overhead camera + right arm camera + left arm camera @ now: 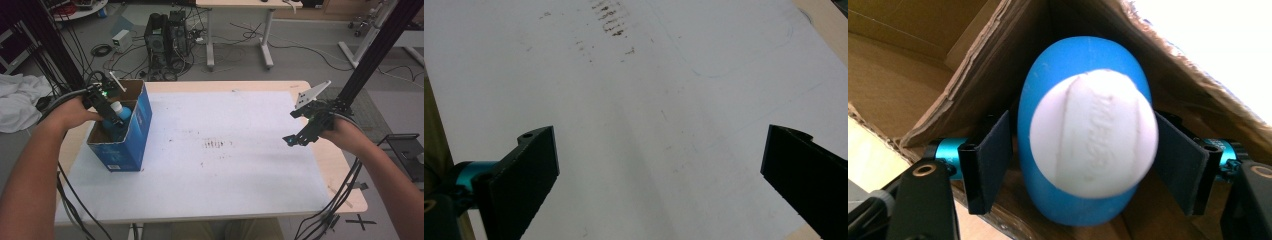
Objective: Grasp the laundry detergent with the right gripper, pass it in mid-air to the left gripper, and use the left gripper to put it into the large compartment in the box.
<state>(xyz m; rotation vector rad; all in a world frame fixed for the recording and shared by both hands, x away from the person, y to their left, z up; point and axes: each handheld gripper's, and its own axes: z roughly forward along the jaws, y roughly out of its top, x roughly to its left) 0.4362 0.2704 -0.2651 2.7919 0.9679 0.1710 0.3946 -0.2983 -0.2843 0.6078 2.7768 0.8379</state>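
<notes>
A blue bottle (120, 114) with a white cap (1093, 132) sits inside an open blue cardboard box (131, 137) at the table's left. My left gripper (106, 106) reaches down into the box. In the left gripper view, the left gripper (1083, 150) has a black pad (993, 160) against each side of the bottle (1073, 65), cap toward the camera, brown box flaps (923, 75) behind. My right gripper (291, 128) hovers open at the right over the white mat (225, 165). The right gripper (659, 150) has nothing between its wide-apart jaws.
The mat (649, 90) carries faint brown smudges (216, 144) near its middle. Bare wooden table edge (345, 195) shows to the right. Beyond the table stand a computer tower (165, 35), cables and another desk. A white cloth (17, 100) lies off to the left.
</notes>
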